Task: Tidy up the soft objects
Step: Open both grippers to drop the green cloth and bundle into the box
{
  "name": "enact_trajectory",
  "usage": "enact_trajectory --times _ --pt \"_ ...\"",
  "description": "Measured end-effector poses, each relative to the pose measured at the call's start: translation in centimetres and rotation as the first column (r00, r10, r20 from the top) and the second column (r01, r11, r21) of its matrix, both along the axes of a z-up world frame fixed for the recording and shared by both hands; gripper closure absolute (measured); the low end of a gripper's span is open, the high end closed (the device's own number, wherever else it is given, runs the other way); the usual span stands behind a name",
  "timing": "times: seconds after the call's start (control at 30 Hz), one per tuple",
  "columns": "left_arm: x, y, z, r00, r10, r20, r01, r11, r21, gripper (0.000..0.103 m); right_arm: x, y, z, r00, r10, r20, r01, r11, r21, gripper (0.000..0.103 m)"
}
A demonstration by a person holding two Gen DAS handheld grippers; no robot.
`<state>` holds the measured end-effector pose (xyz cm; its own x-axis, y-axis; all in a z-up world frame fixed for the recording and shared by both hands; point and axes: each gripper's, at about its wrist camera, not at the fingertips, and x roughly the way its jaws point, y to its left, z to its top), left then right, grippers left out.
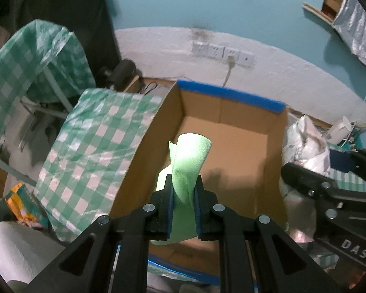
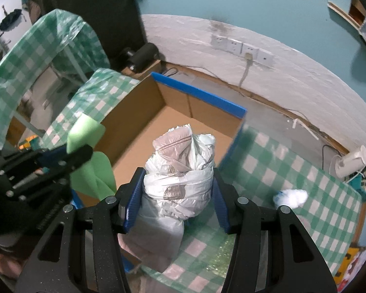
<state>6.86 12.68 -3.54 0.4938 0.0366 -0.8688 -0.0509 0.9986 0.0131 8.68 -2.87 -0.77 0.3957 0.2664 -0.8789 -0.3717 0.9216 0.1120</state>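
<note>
The left gripper [image 1: 184, 190] is closed tight on a curled sheet of green foam [image 1: 190, 161], its blue-padded fingers pinching the sheet near mid-length so that the free end rolls up toward 12 o'clock and the lower end hangs below the jaws. It hangs over the open cardboard box [image 1: 275, 151], whose brown floor shows bare past the foam, with a blue-taped rim at the far edge.

In the right wrist view, the right gripper [image 2: 177, 190] has its jaws held wide around a bundle of white plastic bags [image 2: 180, 168], the blue pads pressing the bundle on both sides. The bundle sits above the box's near right corner, with the box interior stretching away toward 11 o'clock. The left gripper and its green foam appear at 9 o'clock in this view, just inside the box's left wall.

The box stands on a tabletop [image 2: 305, 195] covered in green-and-white checked plastic; a small white wad [image 2: 290, 197] lies on the cloth at 3 o'clock, well apart from the box. A row of wall sockets [image 2: 241, 47] sits at 12 o'clock.

By appearances, this is the depositing step: both soft items are carried over the box and neither is yet released. The next move likely calls for lowering each load clear of the walls and opening the jaws, the foam needing only a small release.
</note>
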Motion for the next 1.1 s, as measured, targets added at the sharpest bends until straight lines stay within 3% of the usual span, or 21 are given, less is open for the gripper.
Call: enact_trajectory --times 0.2,0.37,0.43,0.57,0.77,1.1 --pt "0.1 0.7 -1.2 0.999 0.022 -0.036 -0.021 0.999 0.026 0.084 0.8 2.0 -1.2 0.999 0.015 -0.028 -0.016 1.000 -0.011 0.048" --pt "-0.2 1.3 -1.1 0.999 0.045 -0.011 -0.044 0.997 0.064 0.057 1.0 2.9 -1.9 0.999 0.009 -0.032 -0.011 0.998 -0.060 0.039" --pt "-0.3 1.6 -0.9 0.999 0.053 -0.005 -0.053 0.997 0.058 0.054 1.0 3.0 -2.0 1.000 0.003 -0.020 -0.004 0.998 -0.069 0.032" --pt "-0.5 2.0 -0.4 0.998 0.061 0.006 -0.061 0.998 0.033 0.048 1.1 2.3 -1.8 1.000 -0.023 -0.006 0.023 0.997 -0.069 0.029" --pt "-0.8 1.0 0.0 0.999 0.031 0.028 -0.032 0.999 0.041 0.040 0.8 1.3 -1.2 0.999 -0.043 0.002 0.043 0.998 -0.053 0.029" --pt "-1.6 -1.6 0.9 0.998 -0.036 0.050 0.033 0.998 0.059 0.038 -0.2 -3.0 -0.9 0.994 -0.110 0.007 0.110 0.993 -0.037 0.029"
